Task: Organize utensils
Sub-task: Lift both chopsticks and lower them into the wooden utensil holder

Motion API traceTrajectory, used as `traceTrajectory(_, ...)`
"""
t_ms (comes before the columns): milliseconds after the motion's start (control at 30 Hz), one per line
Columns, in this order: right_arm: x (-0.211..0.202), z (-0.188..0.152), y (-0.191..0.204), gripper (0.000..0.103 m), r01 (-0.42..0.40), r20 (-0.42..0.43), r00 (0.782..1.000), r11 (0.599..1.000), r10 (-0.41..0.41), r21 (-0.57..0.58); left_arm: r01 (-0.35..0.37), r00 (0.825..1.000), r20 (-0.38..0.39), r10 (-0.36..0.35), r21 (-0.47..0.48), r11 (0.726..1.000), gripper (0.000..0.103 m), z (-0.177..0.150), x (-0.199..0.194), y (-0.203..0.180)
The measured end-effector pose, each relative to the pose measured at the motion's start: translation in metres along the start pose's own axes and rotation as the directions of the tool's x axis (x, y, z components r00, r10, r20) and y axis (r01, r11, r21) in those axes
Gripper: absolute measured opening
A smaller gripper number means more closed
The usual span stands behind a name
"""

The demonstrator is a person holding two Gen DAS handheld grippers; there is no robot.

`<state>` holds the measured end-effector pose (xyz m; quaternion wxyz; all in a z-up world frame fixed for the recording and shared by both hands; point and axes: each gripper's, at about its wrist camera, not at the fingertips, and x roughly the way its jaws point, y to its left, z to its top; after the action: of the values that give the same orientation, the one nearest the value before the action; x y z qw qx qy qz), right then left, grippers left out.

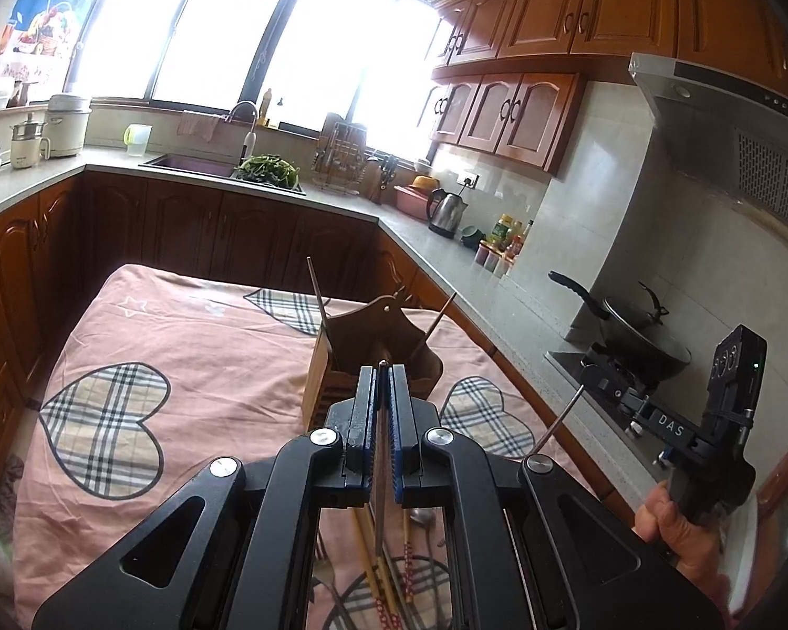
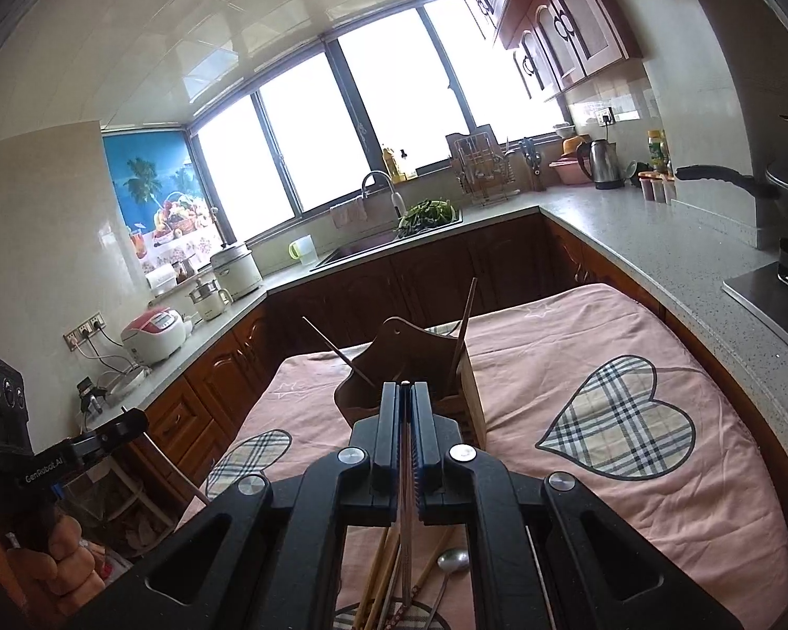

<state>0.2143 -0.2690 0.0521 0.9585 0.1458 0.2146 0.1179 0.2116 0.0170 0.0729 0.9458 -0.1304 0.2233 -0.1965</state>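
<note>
A brown wooden utensil holder (image 1: 362, 362) stands on the pink heart-print cloth, with two chopsticks (image 1: 318, 289) leaning in it. My left gripper (image 1: 383, 367) is shut on a thin metal chopstick (image 1: 379, 520), just before the holder. In the right wrist view the holder (image 2: 410, 367) also shows. My right gripper (image 2: 405, 386) is shut on a thin reddish chopstick (image 2: 405, 530). Loose chopsticks (image 2: 378, 583) and a metal spoon (image 2: 453, 560) lie on the cloth under the grippers.
The cloth-covered table (image 1: 147, 325) sits inside an L-shaped kitchen counter (image 1: 436, 257). A stove with a black pan (image 1: 635, 325) is at the right. A sink (image 1: 189, 163), kettle (image 1: 446, 210) and rice cookers stand on the counter.
</note>
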Motion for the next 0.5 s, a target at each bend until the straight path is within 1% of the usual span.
traceTrajectory(267, 0.009, 0.031, 0.001, 0.004, -0.005, 0.077, 0.997, 1.0, 0.006, -0.014, 0.007, 0.998, 0.059, -0.008, 0.015, 1.0, 0.003, 0.032, 0.015, -0.006)
traceTrajectory(500, 0.019, 0.067, 0.0, 0.004, 0.002, 0.168, 0.986, 1.0, 0.002, -0.02, 0.009, 0.993, 0.119, -0.011, 0.018, 1.0, 0.003, 0.065, 0.032, -0.005)
